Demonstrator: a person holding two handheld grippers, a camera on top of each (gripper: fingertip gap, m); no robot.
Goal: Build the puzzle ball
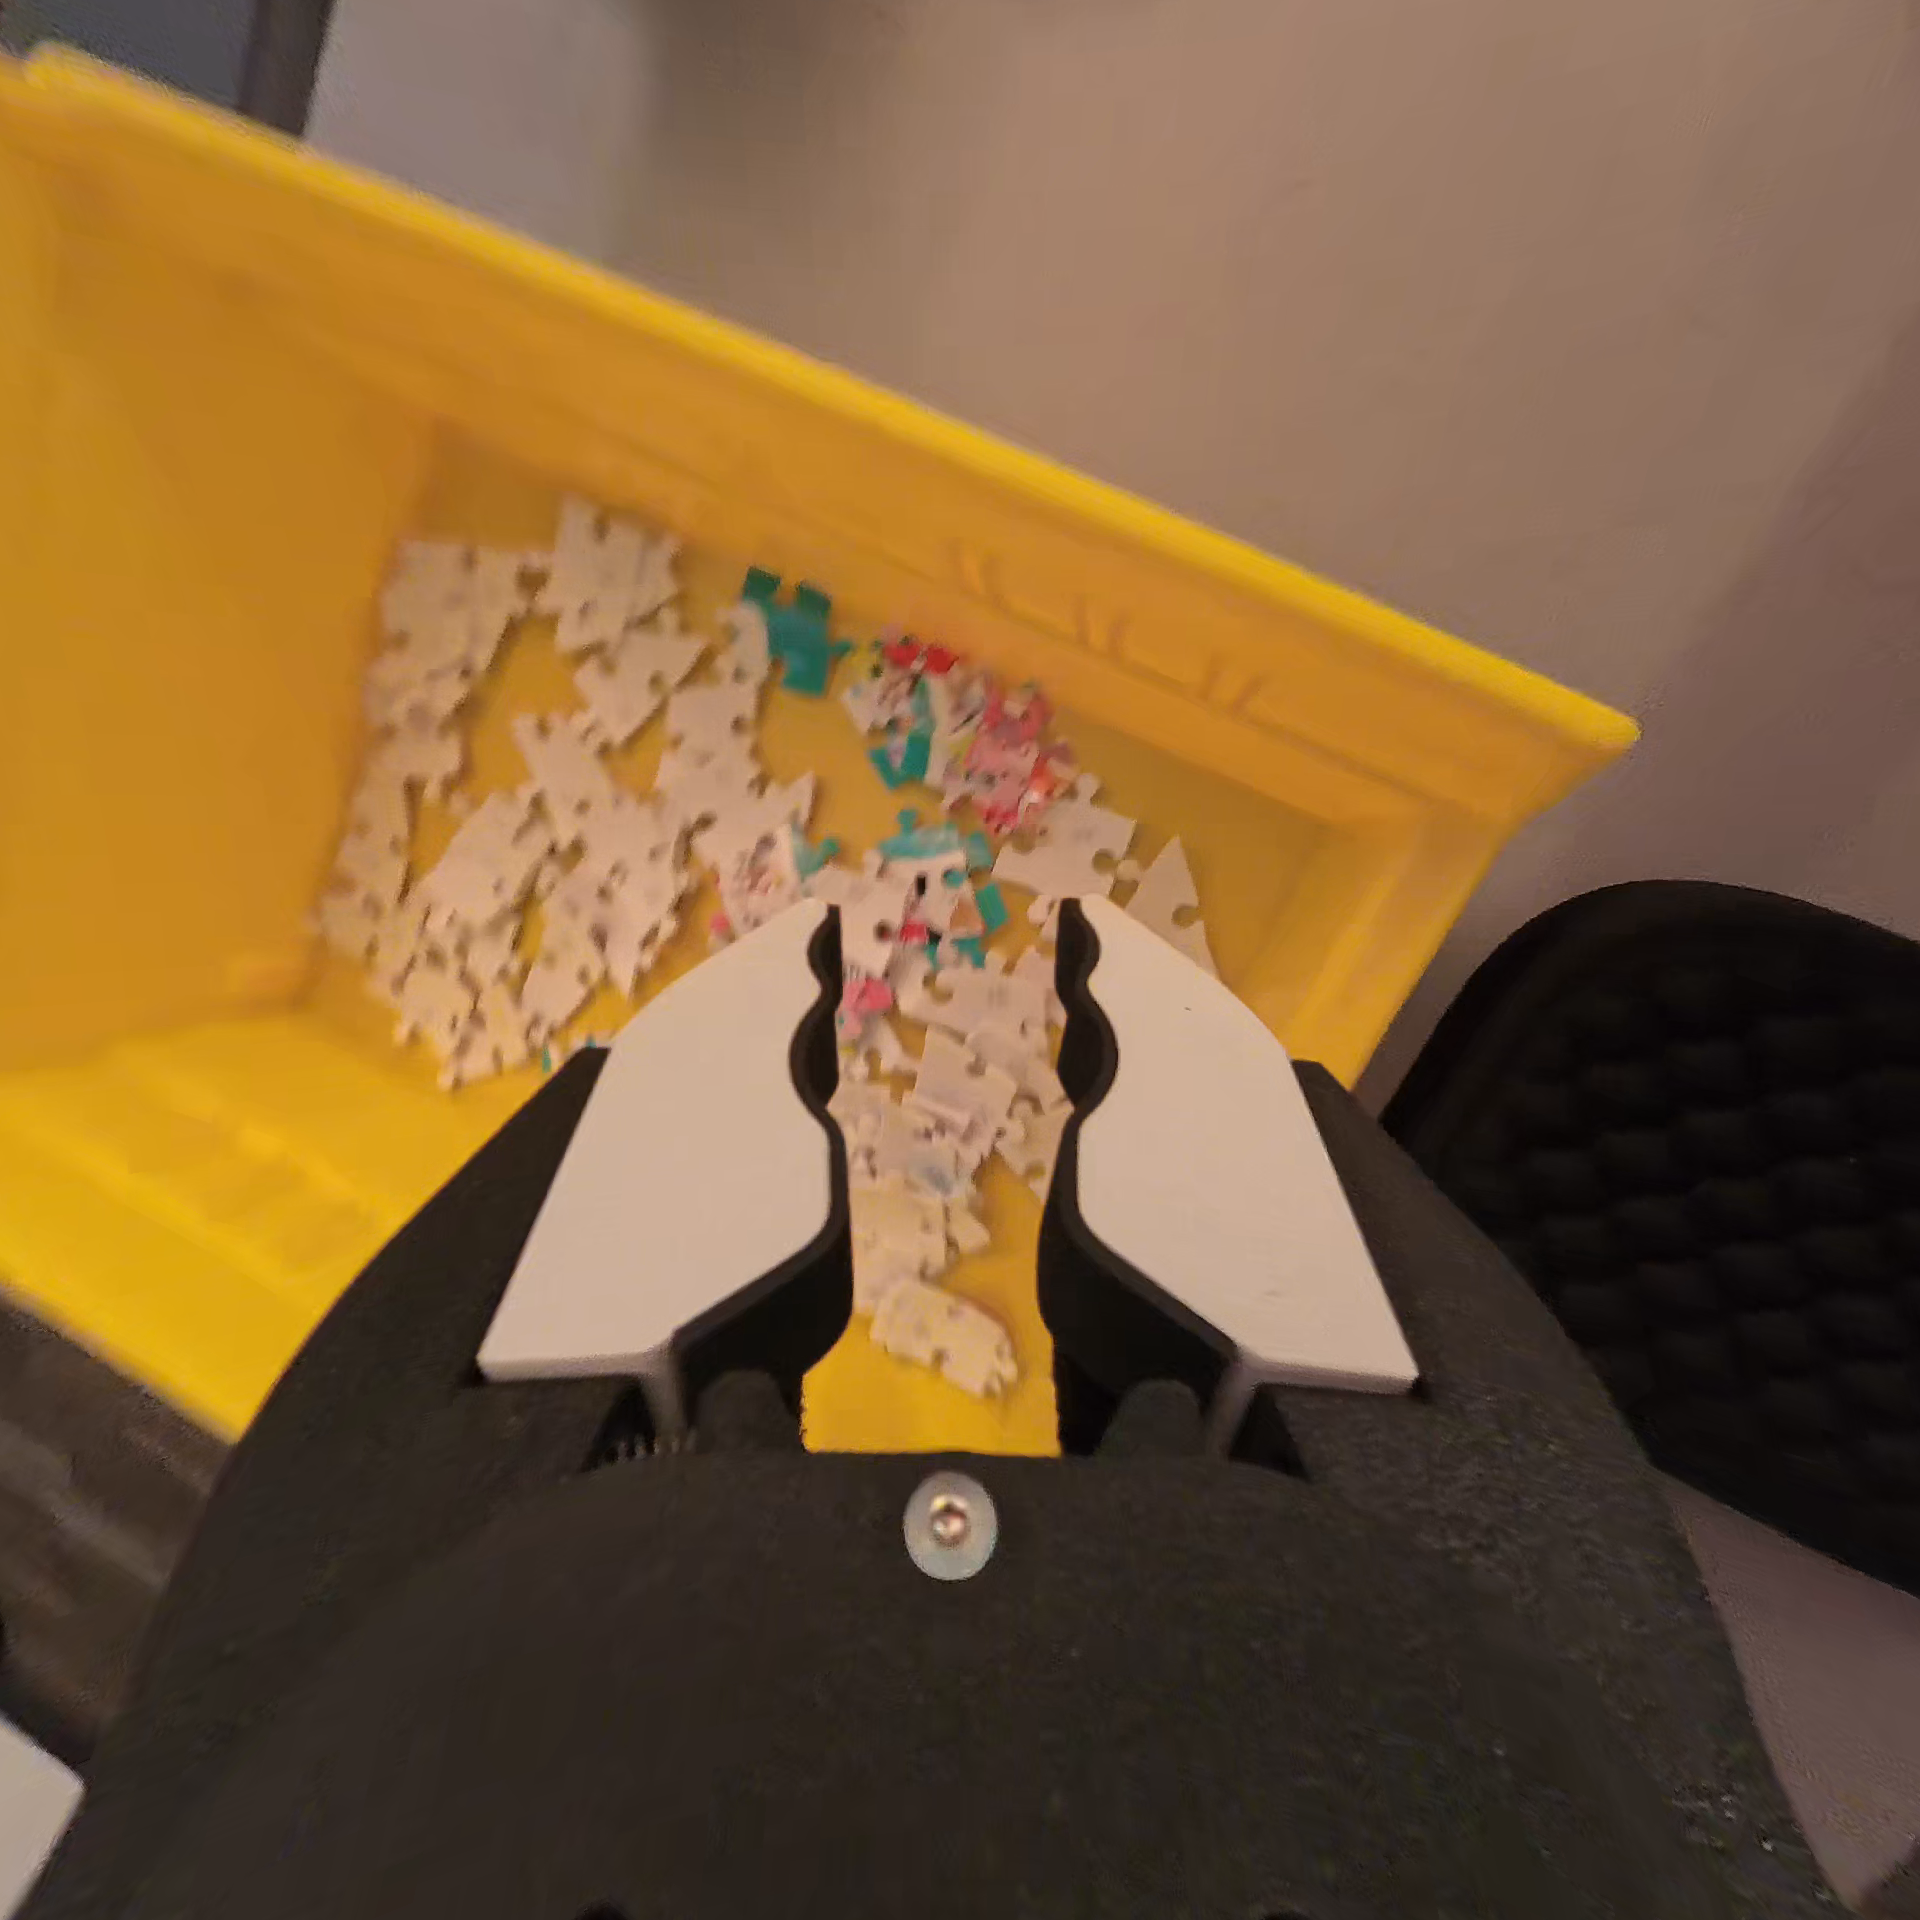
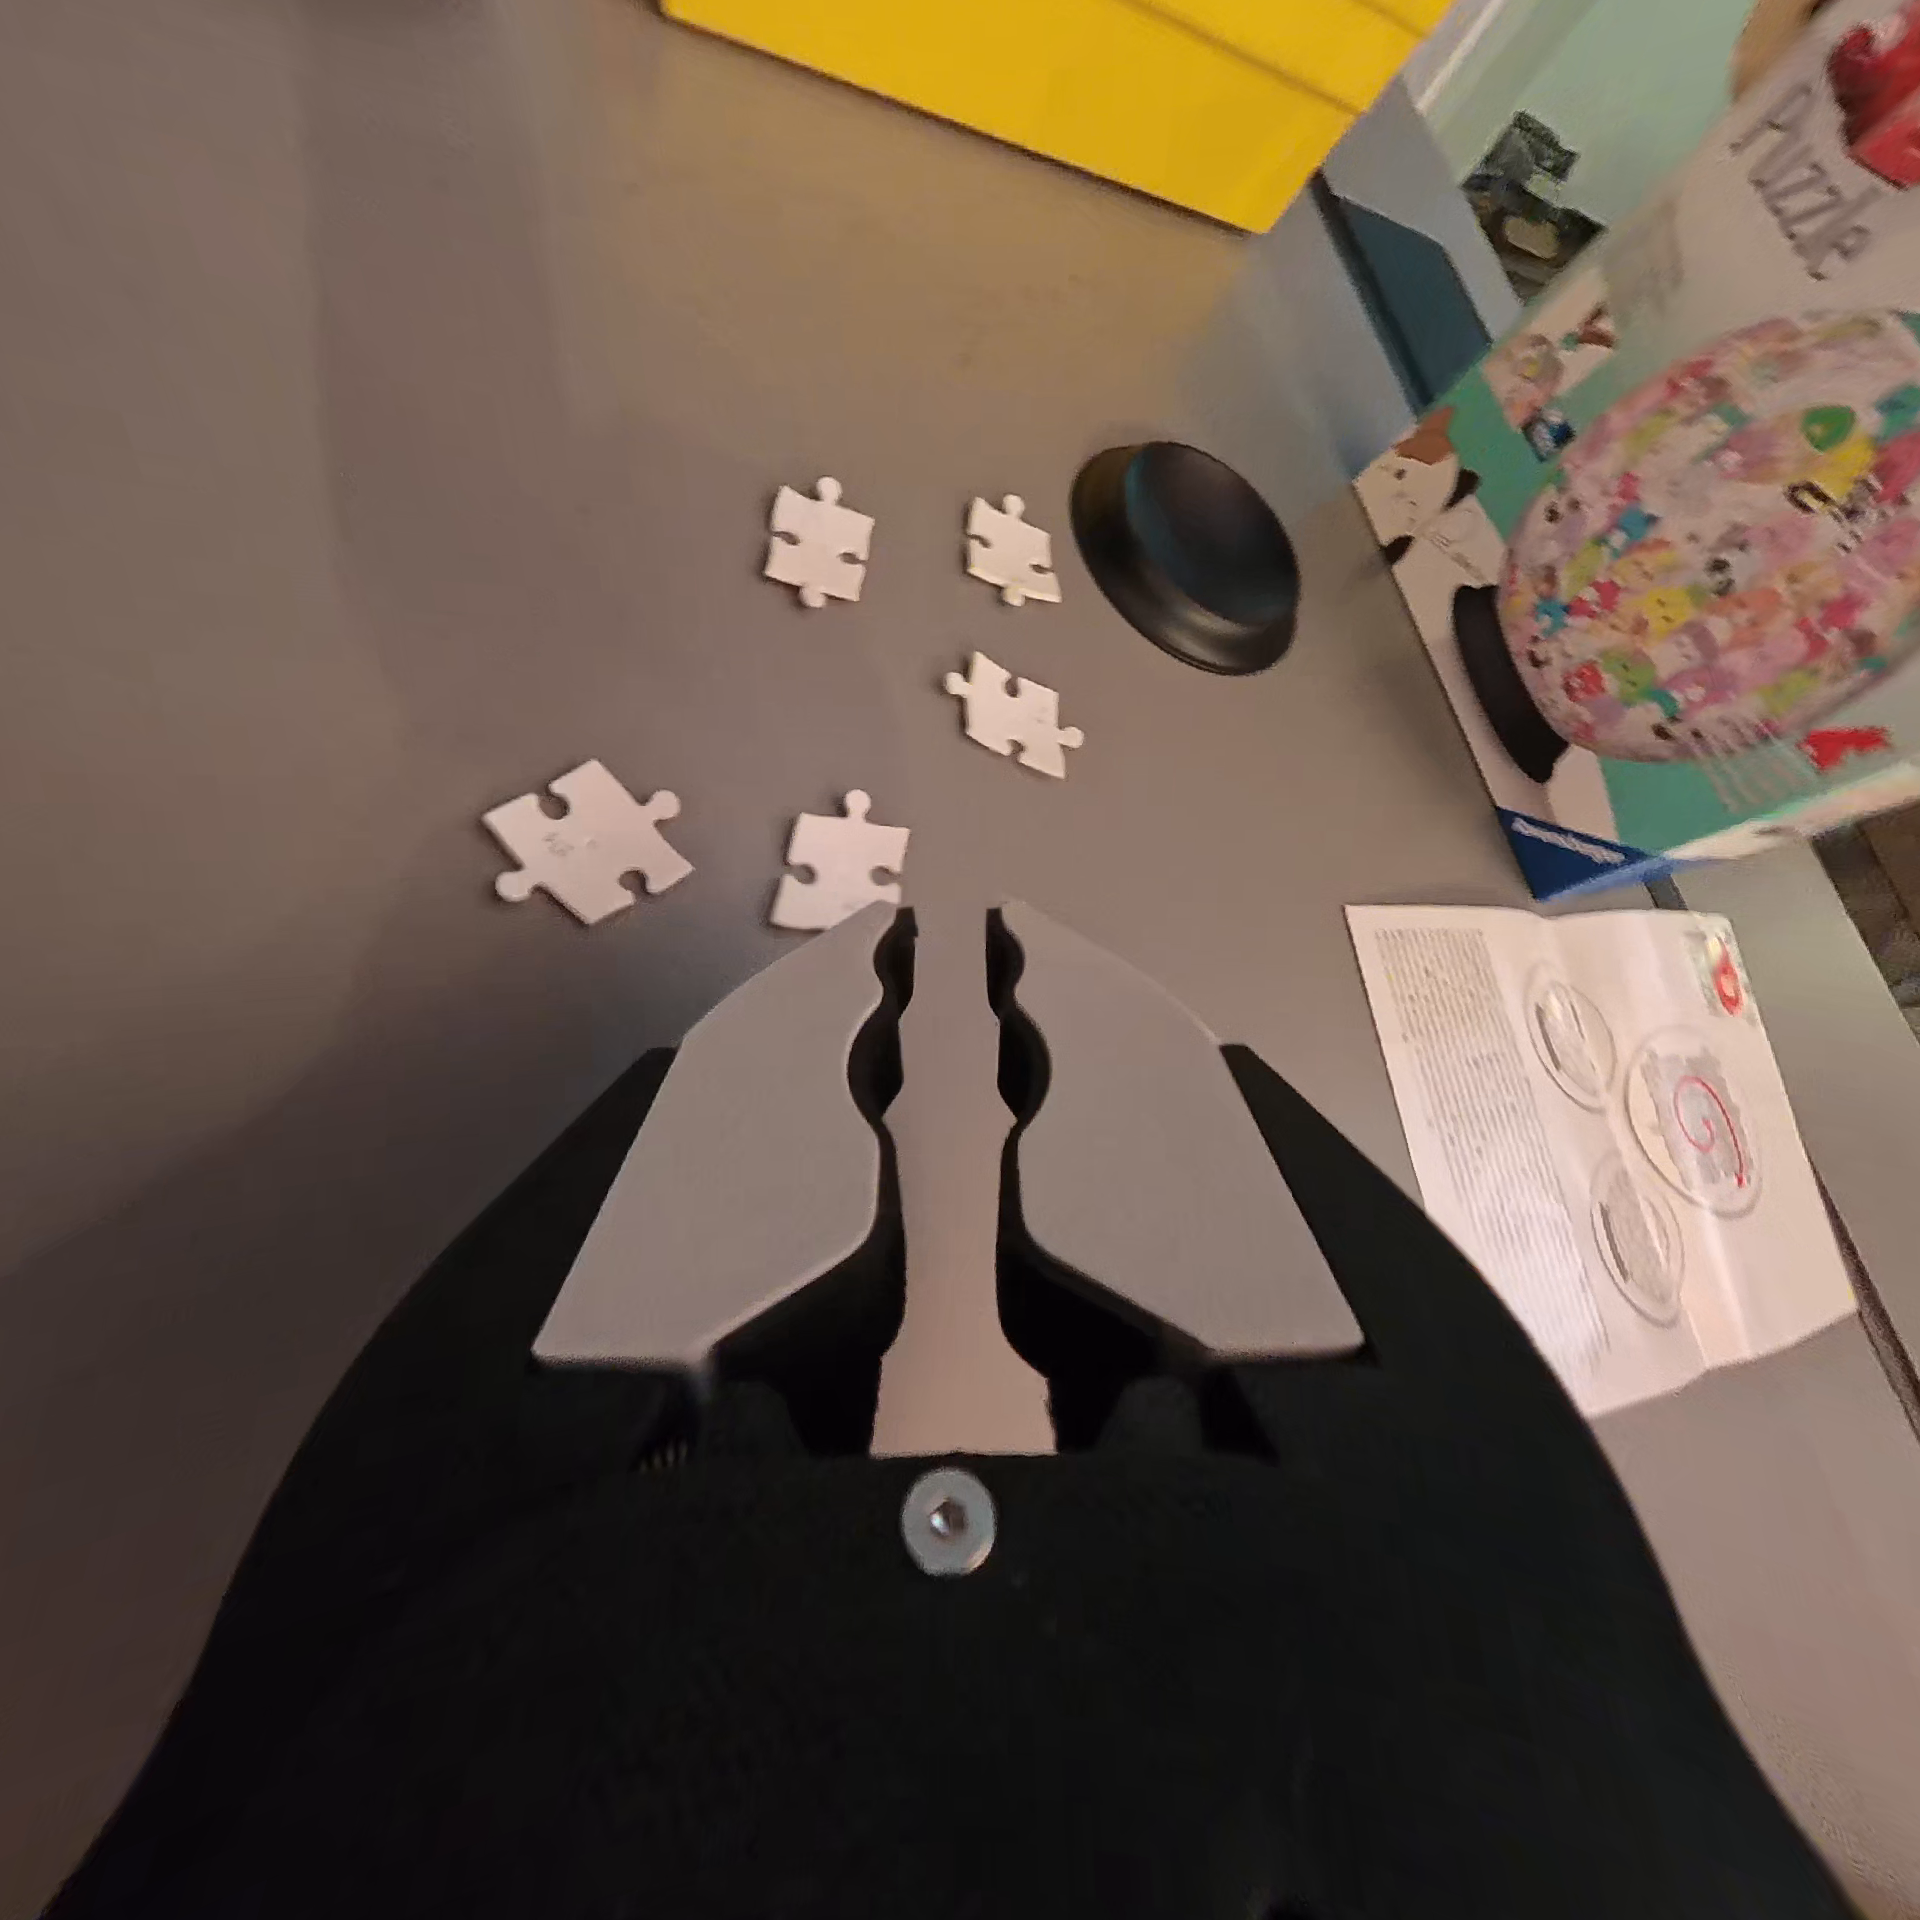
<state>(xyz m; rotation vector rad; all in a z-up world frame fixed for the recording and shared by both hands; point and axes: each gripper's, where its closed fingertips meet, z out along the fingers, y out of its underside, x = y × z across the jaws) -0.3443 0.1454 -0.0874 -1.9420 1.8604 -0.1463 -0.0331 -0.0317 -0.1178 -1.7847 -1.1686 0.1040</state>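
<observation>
1. Hovering over the yellow plastic bin point(image 1: 260, 582) w/ my left gripper point(image 1: 945, 914); jaws parted, nothing between them, tips above the heap.
2. Loose puzzle pieces point(image 1: 582, 831) cover the bin floor: mostly white backs up, a few teal/red/pink printed ones point(image 1: 966, 727) near the far wall. Left view is blurred, so can't pick out single shapes well.
3. Black quilted object point(image 1: 1704, 1195) sits just right of the bin, outside it; can't tell what it is.
4. My right gripper point(image 2: 951, 914) is over the grey tabletop point(image 2: 416, 520); jaws apart by a narrow gap, empty.
5. Five white flat puzzle pieces lie face-down on the table ahead of it, each apart from the others: nearest one point(image 2: 842, 857) just beside my left finger tip, another point(image 2: 587, 840) further left, one point(image 2: 1013, 714) mid, two at the back point(image 2: 819, 542) and point(image 2: 1010, 551).
6. Round black plastic stand point(image 2: 1190, 566) sits just right of the back pieces, not touching them.
7. Colourful cardboard puzzle box point(image 2: 1662, 571) w/ a ball picture stands at right, beyond the stand.
8. Folded white paper instruction sheet point(image 2: 1590, 1132) lies flat at the table's right edge, near the box.
9. Bin's yellow corner point(image 2: 1039, 94) shows at the top of the right view.
</observation>
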